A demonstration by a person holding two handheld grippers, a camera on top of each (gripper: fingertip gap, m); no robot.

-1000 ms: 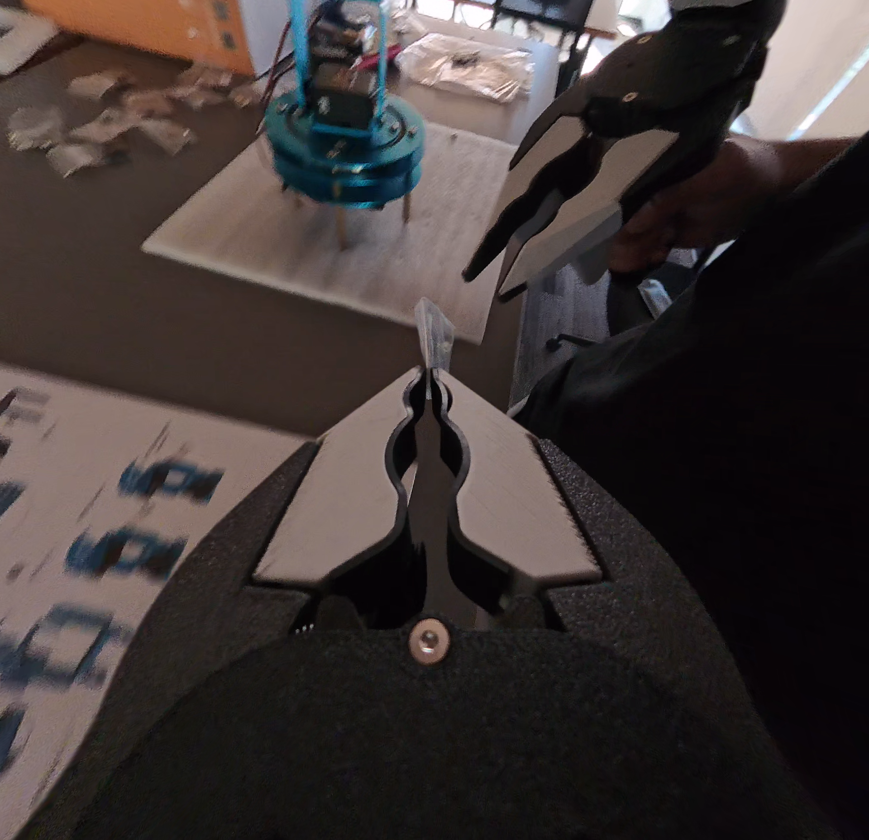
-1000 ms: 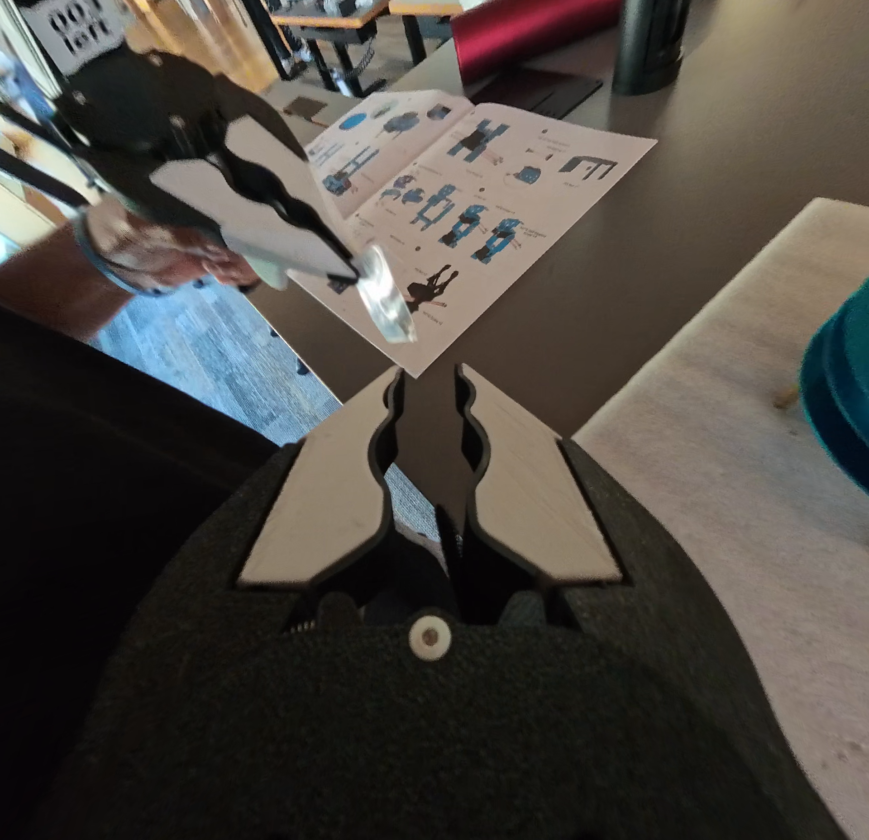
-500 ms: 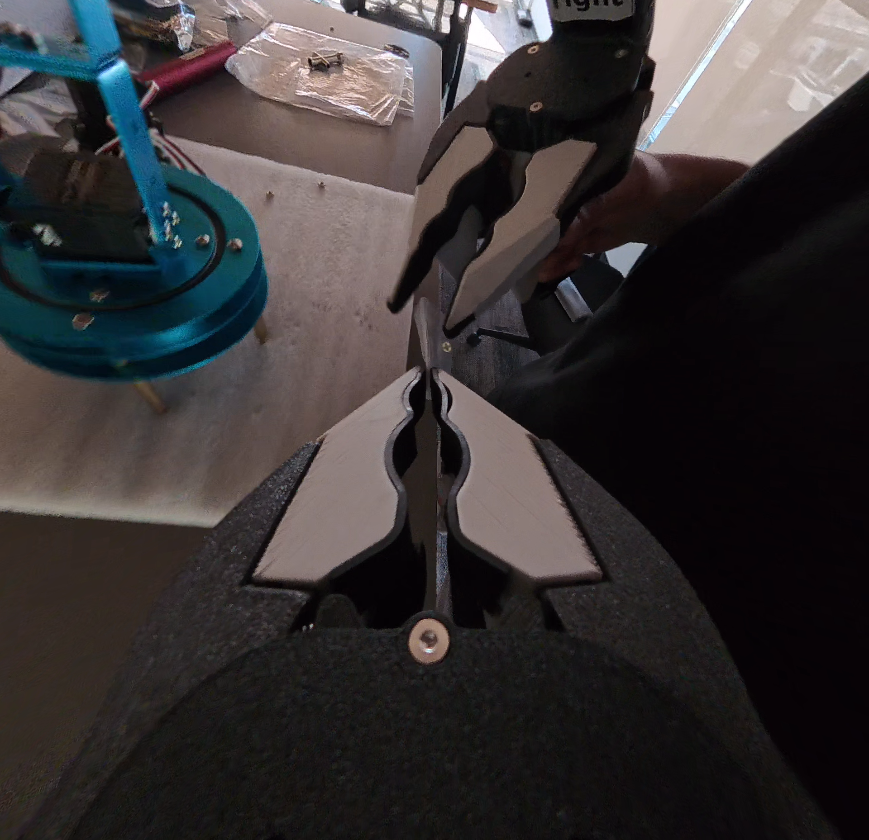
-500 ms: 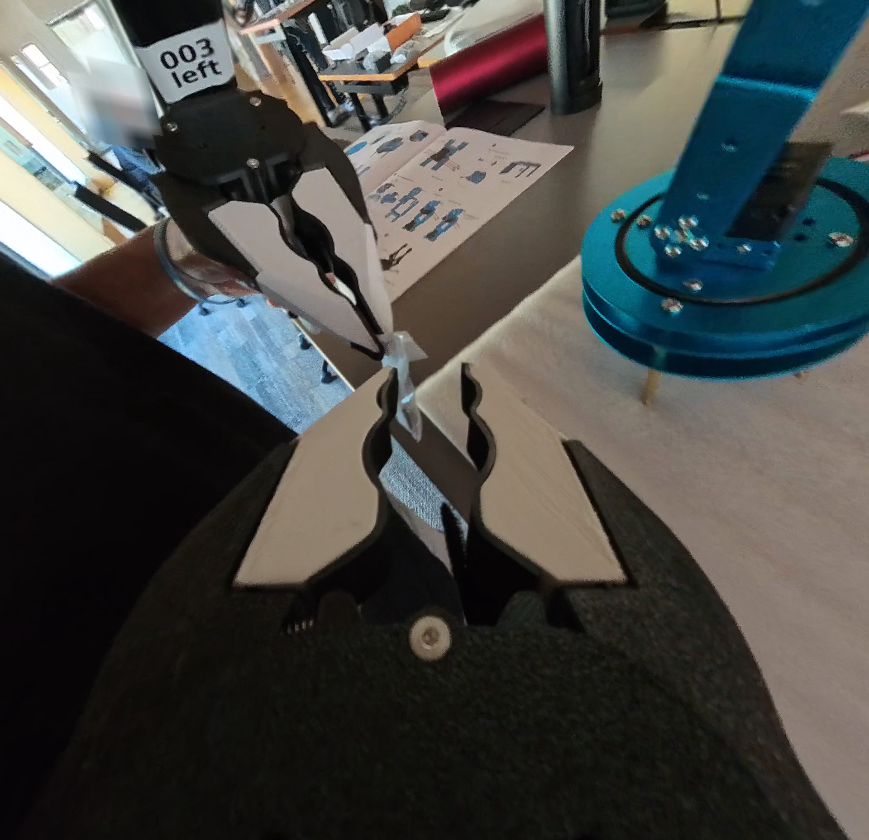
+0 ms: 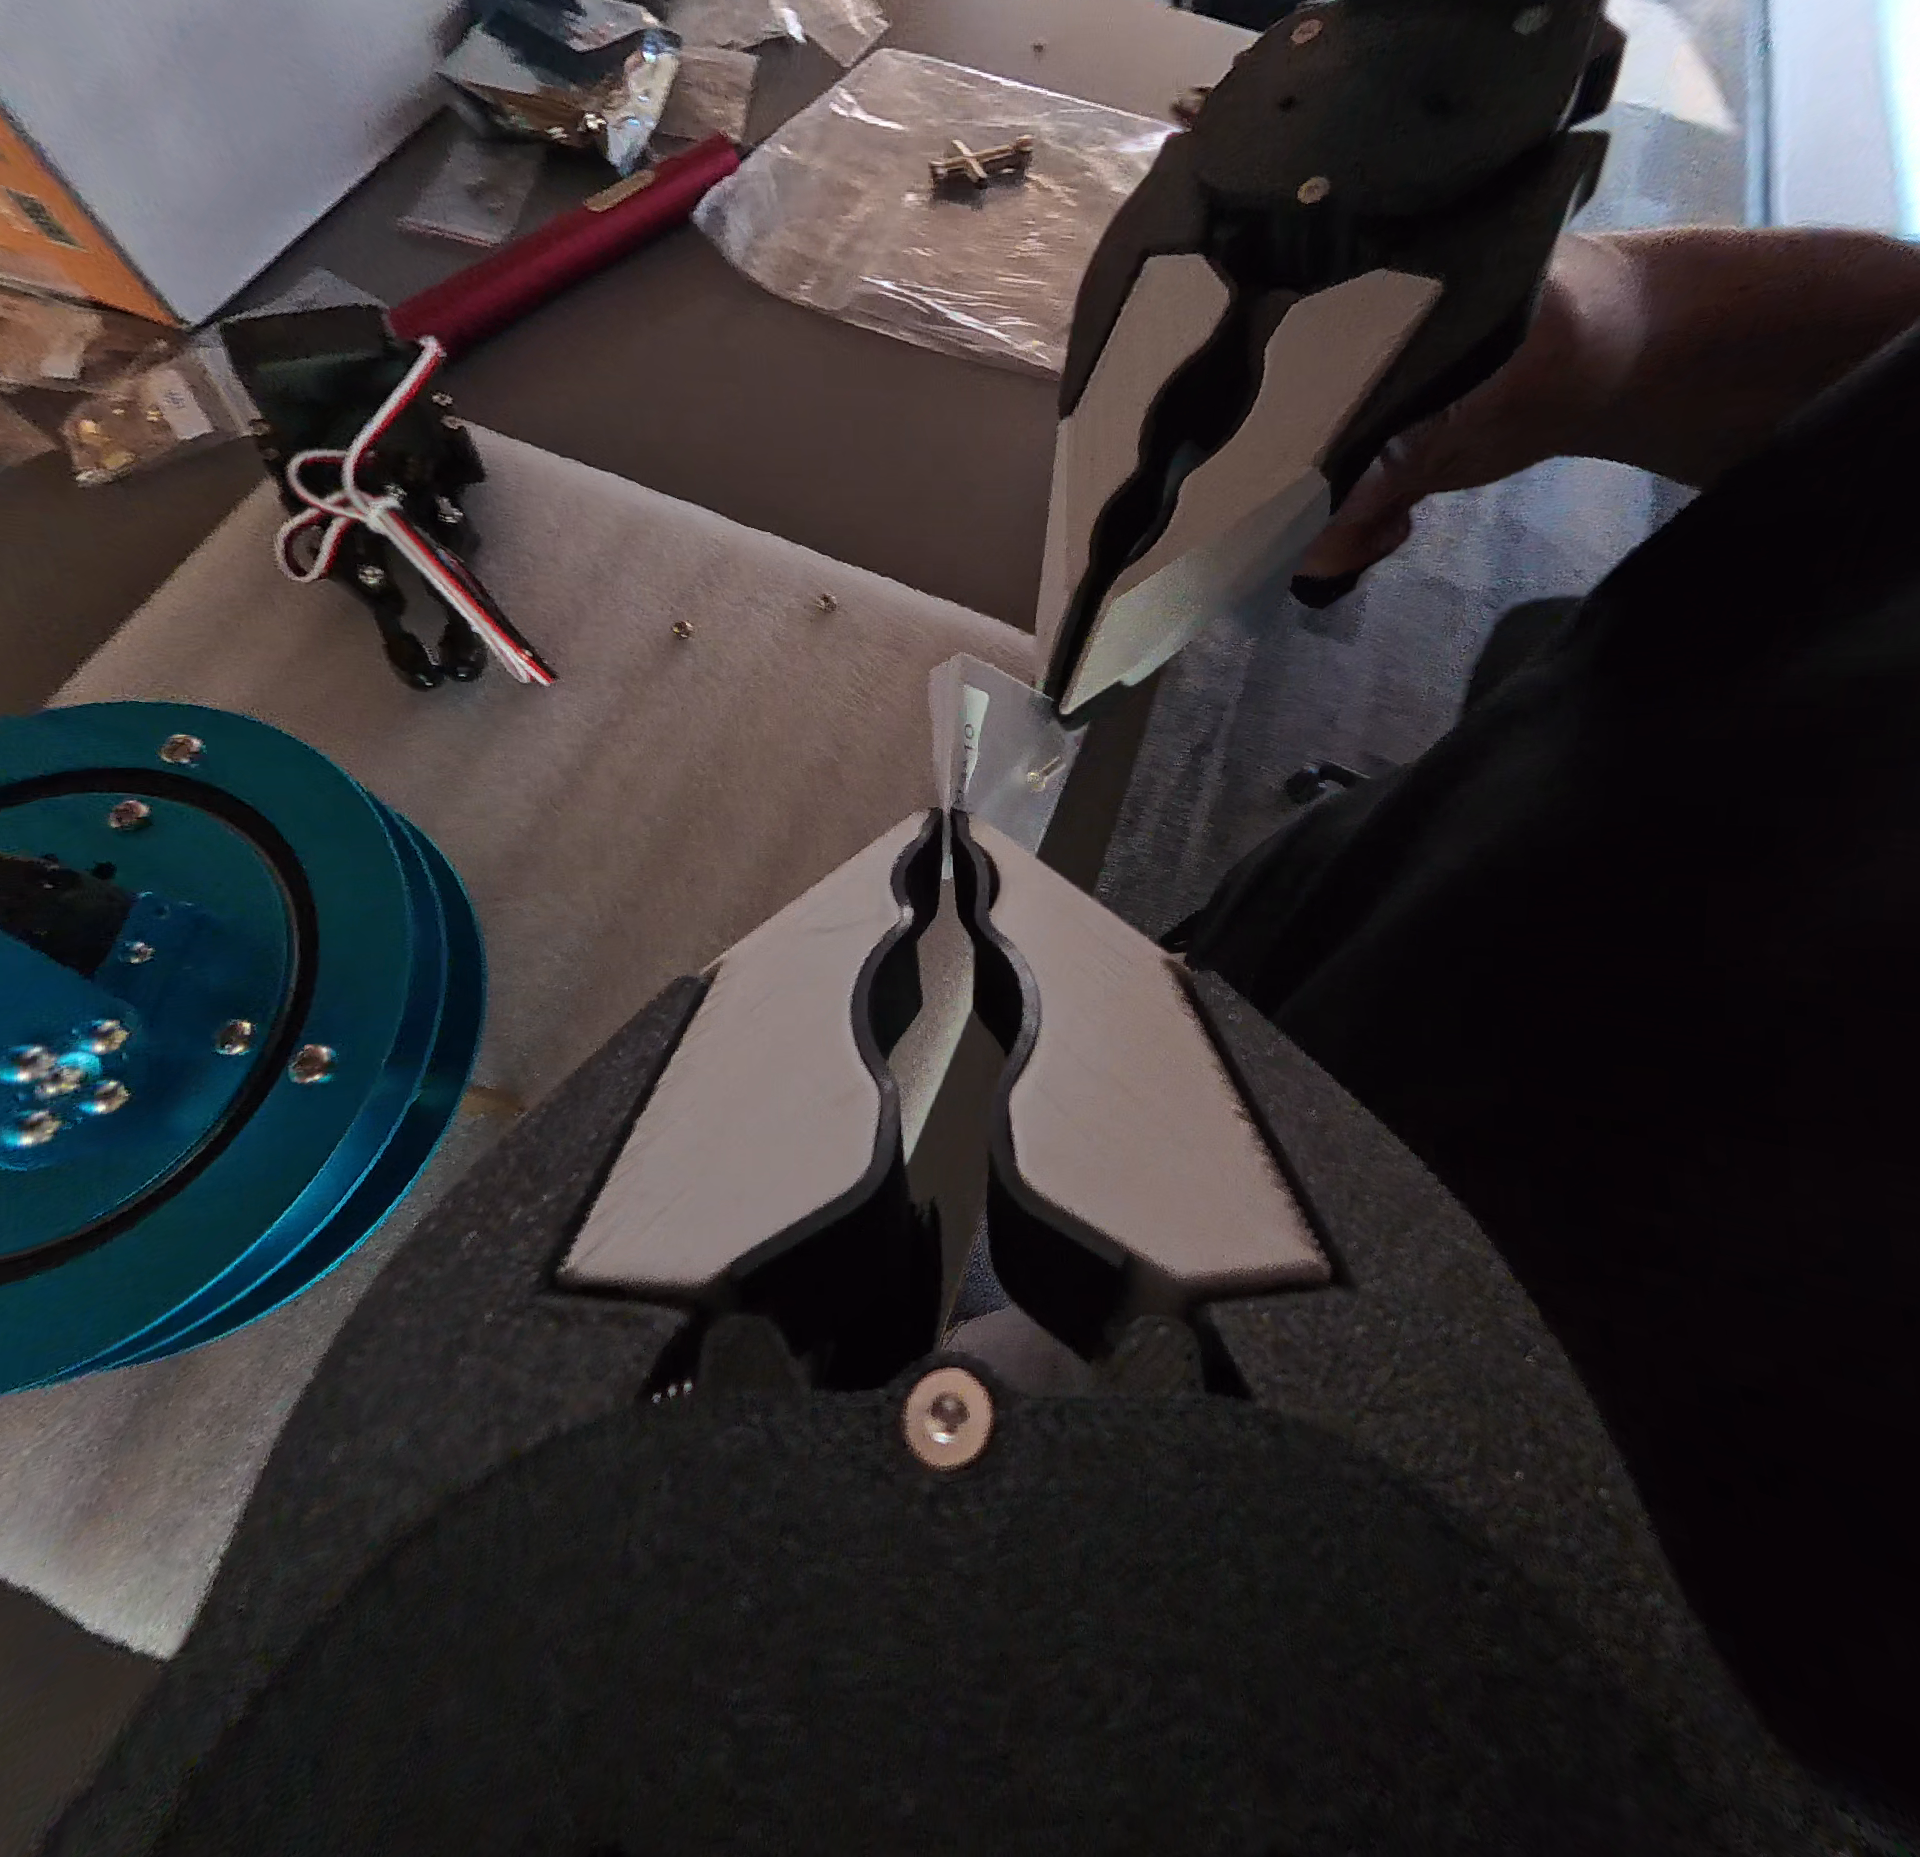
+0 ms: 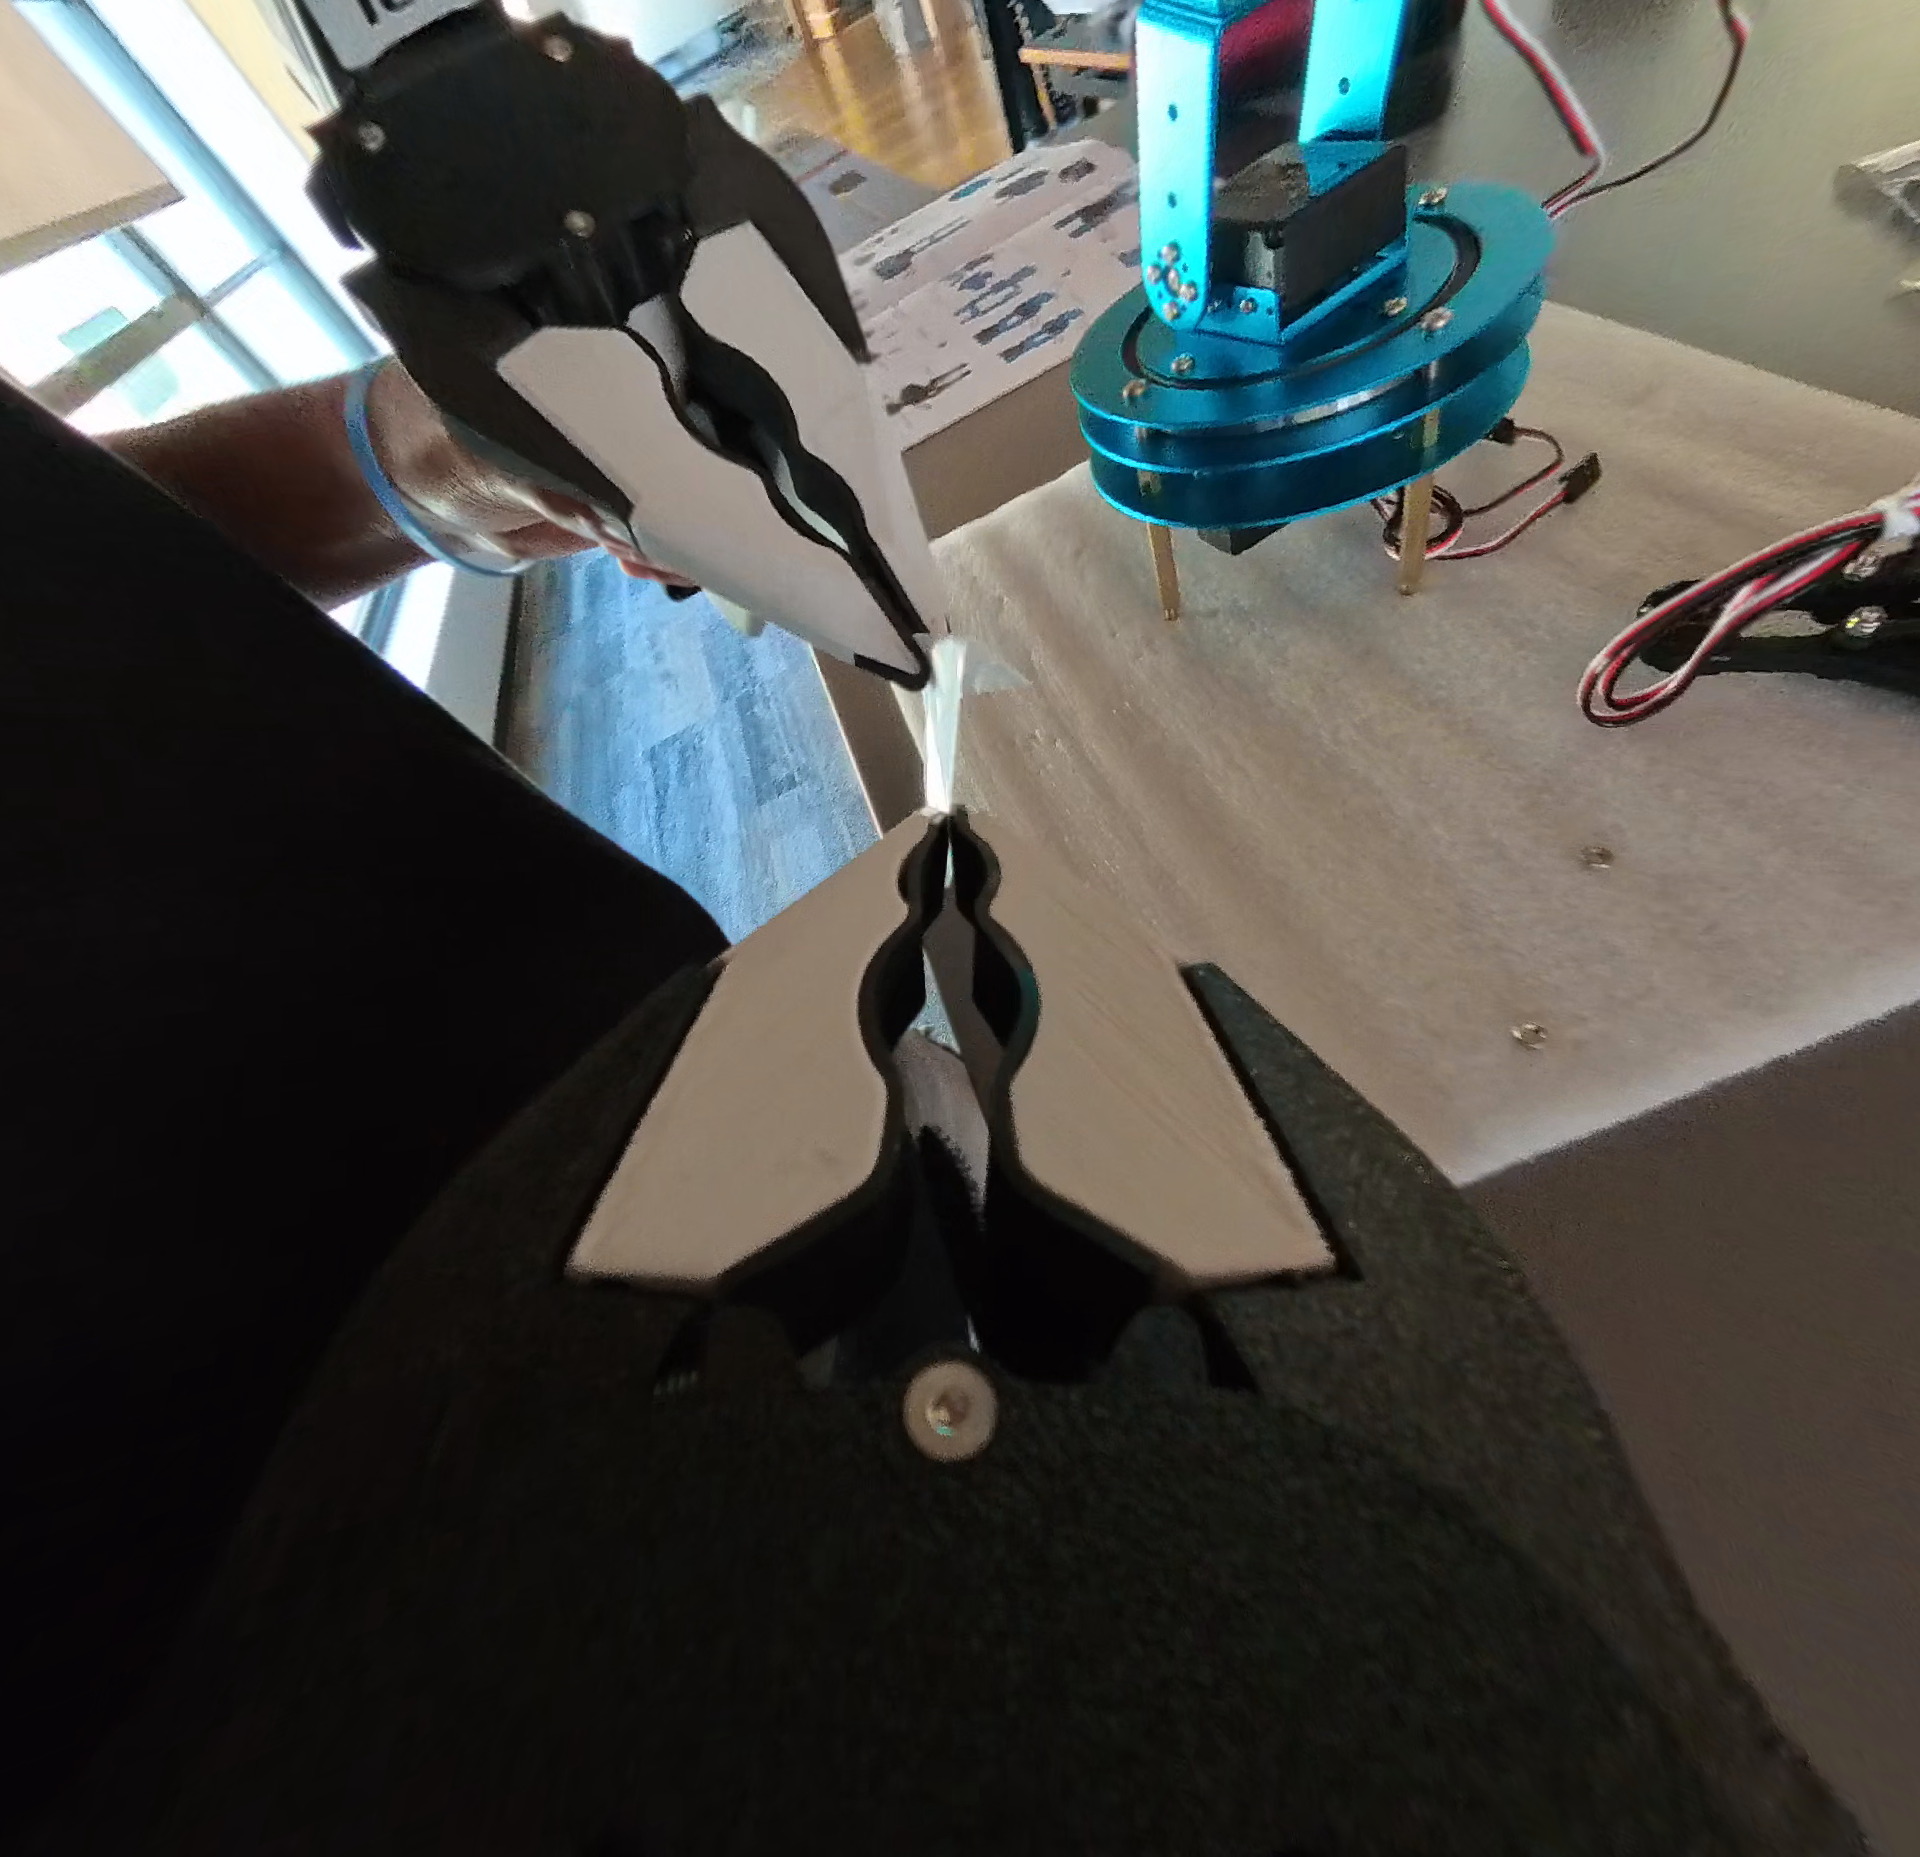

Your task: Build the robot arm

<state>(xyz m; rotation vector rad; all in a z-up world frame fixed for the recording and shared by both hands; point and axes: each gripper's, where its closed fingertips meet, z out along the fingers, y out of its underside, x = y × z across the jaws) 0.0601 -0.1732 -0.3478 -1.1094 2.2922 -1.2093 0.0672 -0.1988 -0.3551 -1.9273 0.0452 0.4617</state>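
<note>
A small clear plastic bag (image 5: 1003,758) with a tiny metal part inside is held between both grippers, above the near edge of a white foam mat (image 5: 665,727). My left gripper (image 5: 948,818) is shut on one edge of the bag. My right gripper (image 6: 940,820) is shut on the opposite edge; the bag (image 6: 948,732) stretches thin between the two tips. The right gripper also shows in the left wrist view (image 5: 1060,701), and the left gripper in the right wrist view (image 6: 920,664).
A blue round robot base (image 5: 208,1028) with an upright blue bracket (image 6: 1247,134) stands on the mat. A black part with red-white wires (image 5: 405,540) and loose screws (image 5: 681,628) lie on it. Plastic bags (image 5: 935,207), a dark red tube (image 5: 571,238) and an instruction sheet (image 6: 997,280) lie on the table. Both grippers' tips are close together, under 4 cm apart.
The right gripper has closed from open onto the bag's free edge. Both grippers swung over the mat, near the blue base.
</note>
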